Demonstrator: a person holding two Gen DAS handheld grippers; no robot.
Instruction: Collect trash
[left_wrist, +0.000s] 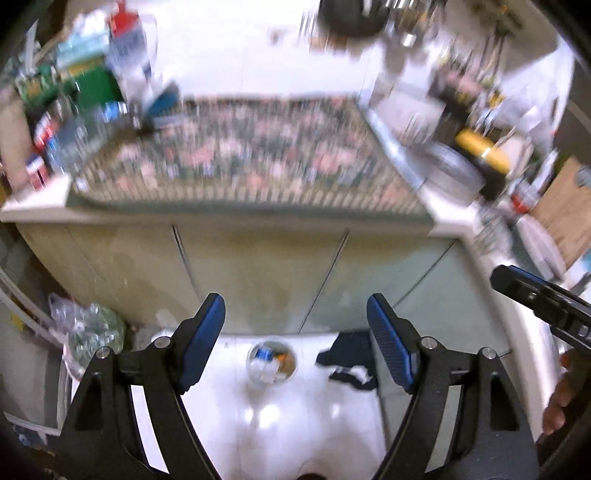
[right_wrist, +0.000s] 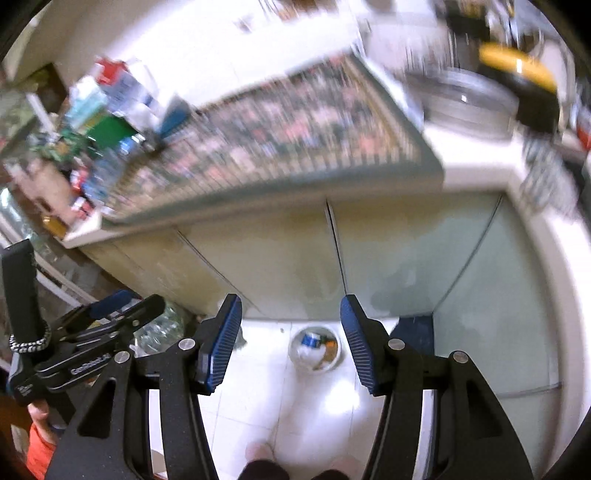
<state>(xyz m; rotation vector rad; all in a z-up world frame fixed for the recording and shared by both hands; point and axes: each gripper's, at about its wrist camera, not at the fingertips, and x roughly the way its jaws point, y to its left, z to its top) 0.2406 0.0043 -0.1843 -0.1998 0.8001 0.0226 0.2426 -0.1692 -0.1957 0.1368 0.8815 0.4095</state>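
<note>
Our left tongs (left_wrist: 295, 339) and right tongs (right_wrist: 291, 339) both gape wide and carry nothing; the trash bin (left_wrist: 272, 360), a small round pail with a pale rim, stands on the glossy white floor (left_wrist: 280, 424) below and ahead, framed between the blue ribbed pads of each; we judge neither hand clearly nearer; crumpled white, blue and orange scraps fill it; the patterned desk (left_wrist: 240, 155) above is blurred; dark cloth (left_wrist: 351, 362) lies just beside the bin.
</note>
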